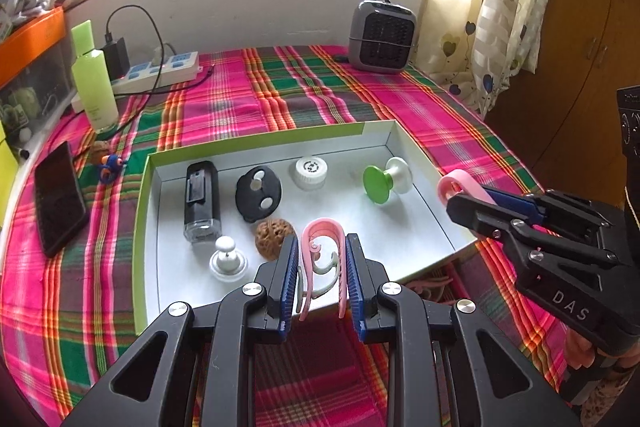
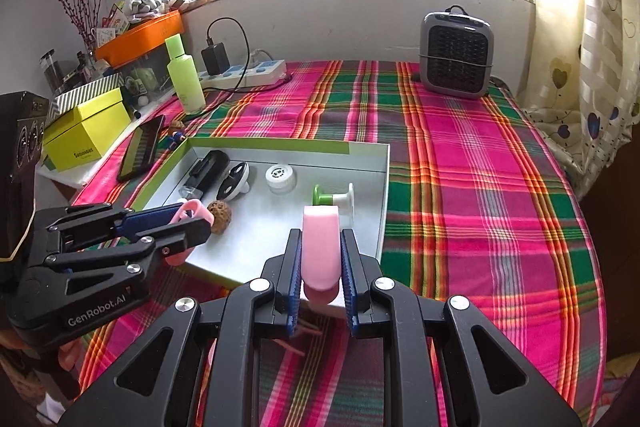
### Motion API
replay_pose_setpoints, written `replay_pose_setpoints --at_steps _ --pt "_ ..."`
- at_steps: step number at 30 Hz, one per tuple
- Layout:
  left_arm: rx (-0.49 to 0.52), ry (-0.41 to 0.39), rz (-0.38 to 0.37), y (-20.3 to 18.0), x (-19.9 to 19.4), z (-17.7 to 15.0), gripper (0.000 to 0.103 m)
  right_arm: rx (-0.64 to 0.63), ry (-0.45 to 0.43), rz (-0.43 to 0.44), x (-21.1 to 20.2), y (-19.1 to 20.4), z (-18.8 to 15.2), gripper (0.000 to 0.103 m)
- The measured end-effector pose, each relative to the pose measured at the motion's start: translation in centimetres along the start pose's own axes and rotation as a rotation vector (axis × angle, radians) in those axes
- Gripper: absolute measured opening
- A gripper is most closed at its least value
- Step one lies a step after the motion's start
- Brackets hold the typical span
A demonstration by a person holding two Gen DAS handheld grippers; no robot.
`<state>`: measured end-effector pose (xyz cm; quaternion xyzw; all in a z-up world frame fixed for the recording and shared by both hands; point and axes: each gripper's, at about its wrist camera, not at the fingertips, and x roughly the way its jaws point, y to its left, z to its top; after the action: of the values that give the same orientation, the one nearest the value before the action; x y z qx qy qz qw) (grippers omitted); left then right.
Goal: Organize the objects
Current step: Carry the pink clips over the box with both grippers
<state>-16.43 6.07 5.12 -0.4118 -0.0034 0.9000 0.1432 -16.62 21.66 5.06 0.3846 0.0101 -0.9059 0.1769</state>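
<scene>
Pink hair clip [image 1: 322,255] pinched in left claw [image 1: 322,267], right claw [image 2: 320,267] clamped on another pink clip [image 2: 320,251], both over white tray [image 1: 408,227].

Right gripper [image 2: 320,267] clamped on pink clip [image 2: 321,251] above white tray's [image 2: 384,195] near edge; left gripper [image 2: 188,227] gripping another pink clip [image 2: 195,207].

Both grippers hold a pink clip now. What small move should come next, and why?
Probably lower the left gripper and open it: its pink clip already hangs over the tray near the walnut, while the right gripper holds its clip at the tray's edge.
</scene>
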Motion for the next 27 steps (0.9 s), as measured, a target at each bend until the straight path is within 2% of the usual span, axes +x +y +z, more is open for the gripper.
replay_pose_setpoints --at_steps 13,27 --pt "-0.003 0.037 0.005 0.3 3.2 1.7 0.021 -0.008 0.080 0.023 3.4 -0.1 1.0 0.019" --pt "0.000 0.068 0.011 0.4 5.2 2.3 0.022 -0.022 0.148 -0.002 5.3 -0.3 1.0 0.019"
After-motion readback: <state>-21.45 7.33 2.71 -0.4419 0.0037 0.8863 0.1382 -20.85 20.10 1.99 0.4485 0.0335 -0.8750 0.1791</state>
